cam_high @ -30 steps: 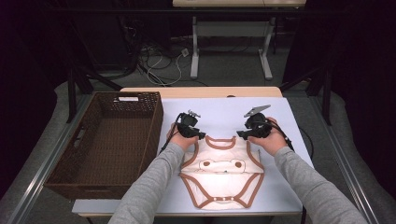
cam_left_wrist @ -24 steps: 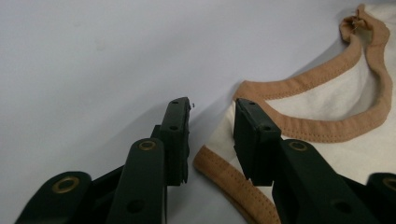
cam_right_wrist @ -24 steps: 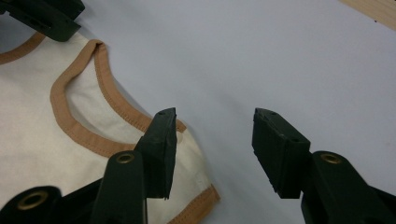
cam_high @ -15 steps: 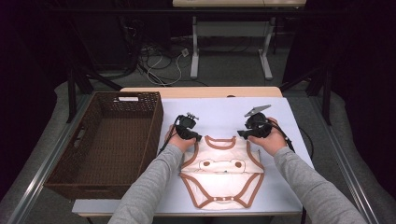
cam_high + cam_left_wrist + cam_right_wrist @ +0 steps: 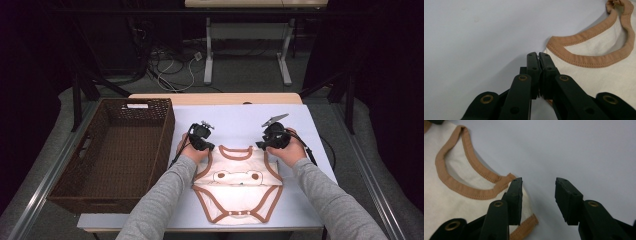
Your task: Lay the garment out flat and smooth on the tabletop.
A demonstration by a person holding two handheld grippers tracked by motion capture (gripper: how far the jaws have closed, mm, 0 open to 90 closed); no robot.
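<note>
No writing can be read on the cream bodysuit (image 5: 239, 186), only a bear face drawn on its chest. It lies flat on the white table (image 5: 235, 120), beside the wicker basket (image 5: 120, 150). The left gripper (image 5: 539, 55) is clenched at one shoulder edge of the garment; whether cloth is pinched cannot be told. The right gripper (image 5: 538, 185) hangs released over the other shoulder.

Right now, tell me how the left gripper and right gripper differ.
The left gripper has its jaws shut at the bodysuit's shoulder edge; the right gripper stands open. The left carries no grey plate in the high view; the right does. Both sit at the garment's shoulders.
</note>
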